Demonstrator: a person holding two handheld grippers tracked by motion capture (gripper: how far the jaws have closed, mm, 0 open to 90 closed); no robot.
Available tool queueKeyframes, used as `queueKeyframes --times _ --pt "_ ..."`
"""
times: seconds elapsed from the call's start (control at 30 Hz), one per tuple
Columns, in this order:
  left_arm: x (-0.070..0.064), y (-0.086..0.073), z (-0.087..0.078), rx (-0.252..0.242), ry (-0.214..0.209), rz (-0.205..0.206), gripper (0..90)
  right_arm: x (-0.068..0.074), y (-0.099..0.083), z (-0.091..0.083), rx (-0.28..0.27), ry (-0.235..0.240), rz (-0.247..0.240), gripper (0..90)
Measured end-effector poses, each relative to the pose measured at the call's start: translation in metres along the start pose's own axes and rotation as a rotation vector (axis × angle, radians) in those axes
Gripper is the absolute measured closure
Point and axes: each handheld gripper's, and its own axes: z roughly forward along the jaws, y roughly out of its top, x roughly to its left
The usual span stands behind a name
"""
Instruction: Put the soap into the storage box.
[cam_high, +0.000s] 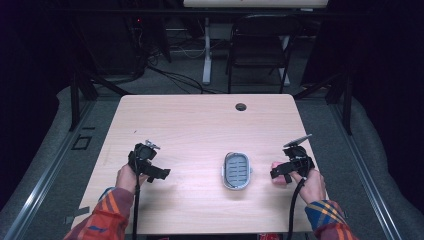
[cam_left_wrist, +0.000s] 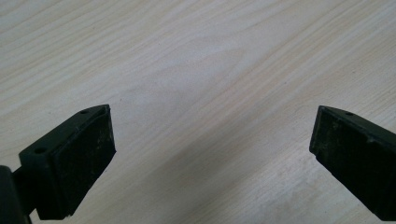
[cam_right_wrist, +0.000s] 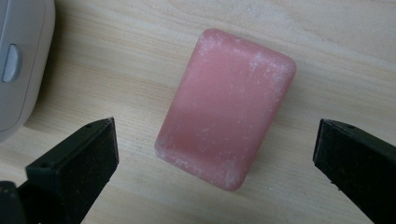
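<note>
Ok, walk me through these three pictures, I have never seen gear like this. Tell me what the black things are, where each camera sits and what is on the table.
There is no machine here: a person holds a hand-held gripper in each hand, the left gripper and the right gripper. The high view looks down on the wooden table from above the person. The other two pictures come from cameras riding on the grippers, looking out between their black jaws.

On the table lies a grey soap dish between the hands, and a pink bar of soap just beside the right gripper. The left gripper has bare wood in front of it. The right gripper has its jaws wide apart on either side of the soap, not touching it. Nothing is held.
</note>
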Motion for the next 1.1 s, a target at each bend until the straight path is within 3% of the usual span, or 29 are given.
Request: queueKeyframes --times 0.2,0.3,0.4,0.43,0.6,0.67,0.7,0.9,1.1 --pt "0.0 0.0 0.0 0.001 0.0 0.0 0.0 0.002 0.005 0.004 0.028 -0.014 -0.014 0.0" --pt "0.0 0.0 0.0 0.0 -0.001 0.0 0.0 0.002 0.007 0.008 0.025 -0.012 0.008 0.0" --pt "0.0 0.0 0.0 0.0 -0.001 0.0 0.0 0.001 0.009 0.009 0.043 -0.021 -0.002 0.0" --pt "0.0 0.0 0.0 0.001 -0.001 0.0 0.0 0.003 0.009 0.011 0.026 -0.029 0.019 0.0" --pt "0.0 0.0 -0.001 0.001 -0.002 0.0 0.0 0.004 0.013 0.013 0.062 -0.041 -0.015 0.0" --pt "0.0 0.0 -0.001 0.0 -0.002 0.0 0.0 0.007 0.013 0.015 0.04 -0.05 -0.004 0.0" --pt "0.0 0.0 -0.001 0.001 -0.002 0.0 0.0 0.007 0.015 0.014 0.076 -0.05 -0.021 0.0" --pt "0.0 0.0 0.0 0.001 -0.004 0.0 0.0 0.01 0.016 0.016 0.074 -0.084 -0.049 6.2" --pt "0.0 0.0 0.0 0.002 -0.005 0.0 0.0 0.011 0.017 0.018 0.066 -0.087 -0.046 9.8"
